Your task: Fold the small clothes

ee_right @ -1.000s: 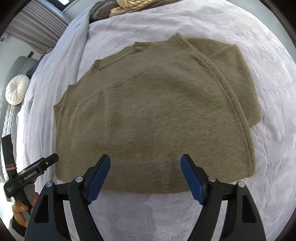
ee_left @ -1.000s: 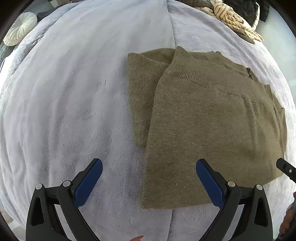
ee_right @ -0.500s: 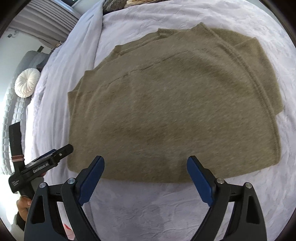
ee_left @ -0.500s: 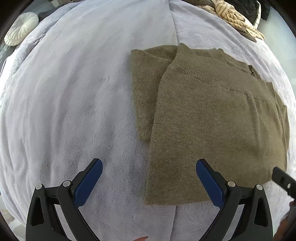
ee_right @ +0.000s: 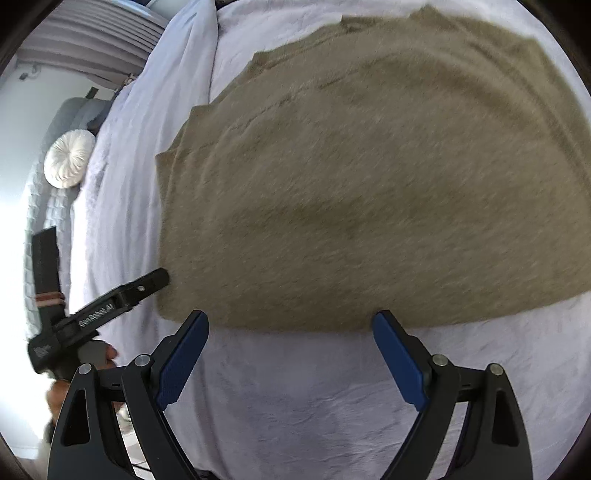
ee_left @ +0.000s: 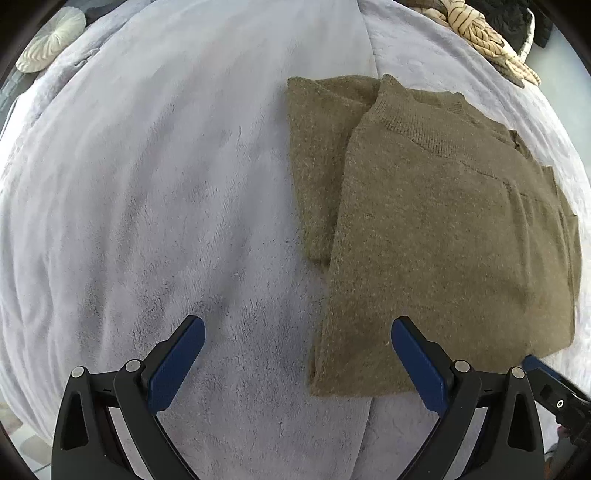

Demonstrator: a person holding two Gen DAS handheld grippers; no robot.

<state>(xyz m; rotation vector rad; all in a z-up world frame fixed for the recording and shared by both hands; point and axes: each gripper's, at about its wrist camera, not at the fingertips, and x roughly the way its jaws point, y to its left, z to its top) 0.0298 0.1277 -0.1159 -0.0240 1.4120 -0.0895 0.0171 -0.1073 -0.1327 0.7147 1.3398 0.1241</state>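
An olive-green knit sweater (ee_left: 443, 229) lies flat on the bed, sleeves folded in, ribbed collar at the far end. It also fills the right wrist view (ee_right: 369, 192). My left gripper (ee_left: 295, 354) is open and empty, hovering at the sweater's near left corner. My right gripper (ee_right: 291, 347) is open and empty, just short of the sweater's near hem. The left gripper's finger (ee_right: 122, 295) shows in the right wrist view touching the sweater's left corner. The right gripper's tip (ee_left: 546, 380) shows at the left view's lower right.
A pale lilac plush blanket (ee_left: 166, 203) covers the bed. A round white cushion (ee_right: 68, 158) lies at the head end. A heap of striped and dark clothes (ee_left: 487, 29) sits at the far right edge.
Both grippers have shifted left along the near hem, so the sweater slid right in both views. The right gripper drew back a little; both stayed open.
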